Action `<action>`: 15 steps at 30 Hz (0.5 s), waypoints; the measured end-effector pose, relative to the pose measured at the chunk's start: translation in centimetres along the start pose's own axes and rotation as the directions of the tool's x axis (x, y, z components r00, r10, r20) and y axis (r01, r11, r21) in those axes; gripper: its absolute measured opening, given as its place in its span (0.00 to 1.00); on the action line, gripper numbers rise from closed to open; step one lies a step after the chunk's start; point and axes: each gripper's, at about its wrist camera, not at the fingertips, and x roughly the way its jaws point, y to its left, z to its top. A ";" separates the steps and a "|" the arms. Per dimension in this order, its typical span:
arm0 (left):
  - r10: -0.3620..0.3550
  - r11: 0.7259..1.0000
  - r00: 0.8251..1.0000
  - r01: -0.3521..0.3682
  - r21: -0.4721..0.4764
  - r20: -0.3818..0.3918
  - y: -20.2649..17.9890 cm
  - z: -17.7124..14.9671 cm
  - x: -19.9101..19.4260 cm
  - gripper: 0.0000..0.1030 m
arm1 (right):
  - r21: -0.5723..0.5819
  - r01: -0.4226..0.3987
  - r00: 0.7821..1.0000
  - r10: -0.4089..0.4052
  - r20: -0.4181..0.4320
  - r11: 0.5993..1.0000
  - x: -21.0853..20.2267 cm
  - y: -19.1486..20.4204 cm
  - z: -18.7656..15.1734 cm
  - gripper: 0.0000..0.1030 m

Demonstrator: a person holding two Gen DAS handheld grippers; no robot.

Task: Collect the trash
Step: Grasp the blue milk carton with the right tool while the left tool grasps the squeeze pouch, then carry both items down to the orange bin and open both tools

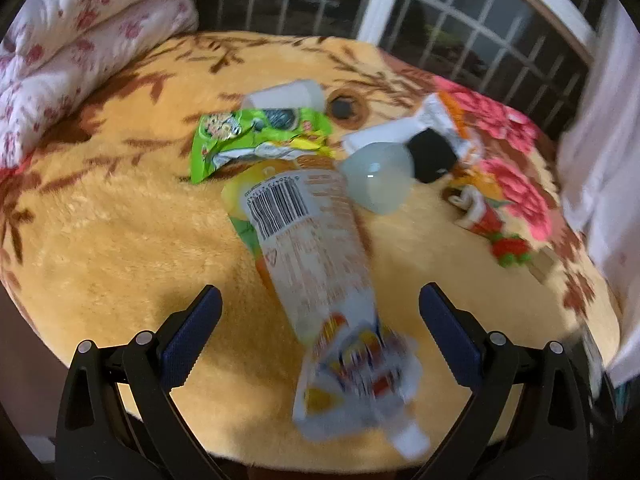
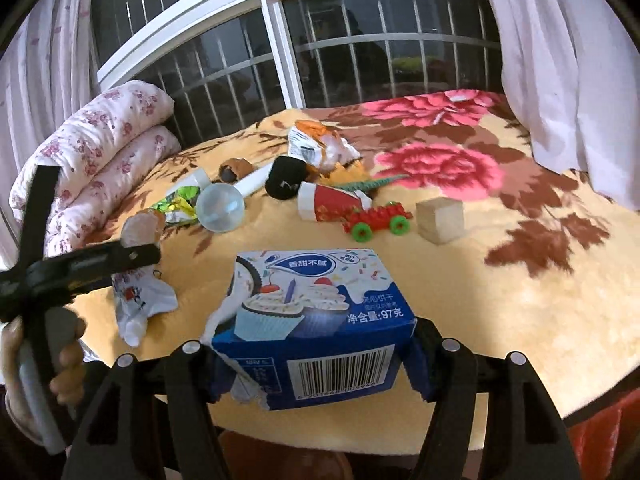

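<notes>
My left gripper (image 1: pixel 320 320) is open, its jaws wide apart on either side of a white squeeze pouch (image 1: pixel 320 264) with a barcode, which lies blurred between them over the bed's front edge. The same pouch shows in the right wrist view (image 2: pixel 140 280) under the left gripper (image 2: pixel 92 264). My right gripper (image 2: pixel 316 360) is shut on a blue biscuit box (image 2: pixel 316 320), held at the bed's near edge. A green snack wrapper (image 1: pixel 256 136) and an orange-and-white torn wrapper (image 1: pixel 448 120) lie further back on the blanket.
The bed has a yellow blanket (image 1: pixel 120 220) with pink flowers. On it lie a clear ball (image 2: pixel 220 208), a black sock (image 2: pixel 286 178), a red-and-white paper cup (image 2: pixel 332 202), a red toy car (image 2: pixel 378 218) and a wooden block (image 2: pixel 440 220). Folded quilts (image 2: pixel 100 148) sit left; barred window behind.
</notes>
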 end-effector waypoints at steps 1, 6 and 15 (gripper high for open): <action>0.027 1.000 1.000 -0.027 0.003 -0.004 -0.2 0.1 0.6 0.93 | 0.001 -0.001 1.000 0.001 -0.004 1.000 0.1 -0.1 -0.1 0.63; 0.072 0.996 0.997 -0.071 0.057 -0.014 -0.8 -0.2 2.5 0.48 | 0.000 0.000 1.000 0.000 -0.005 1.000 0.3 0.1 -0.7 0.63; 0.065 0.982 0.994 -0.079 0.172 0.083 -1.7 -1.0 0.7 0.32 | -0.005 -0.022 1.000 0.022 -0.009 1.000 -0.1 1.6 -0.9 0.63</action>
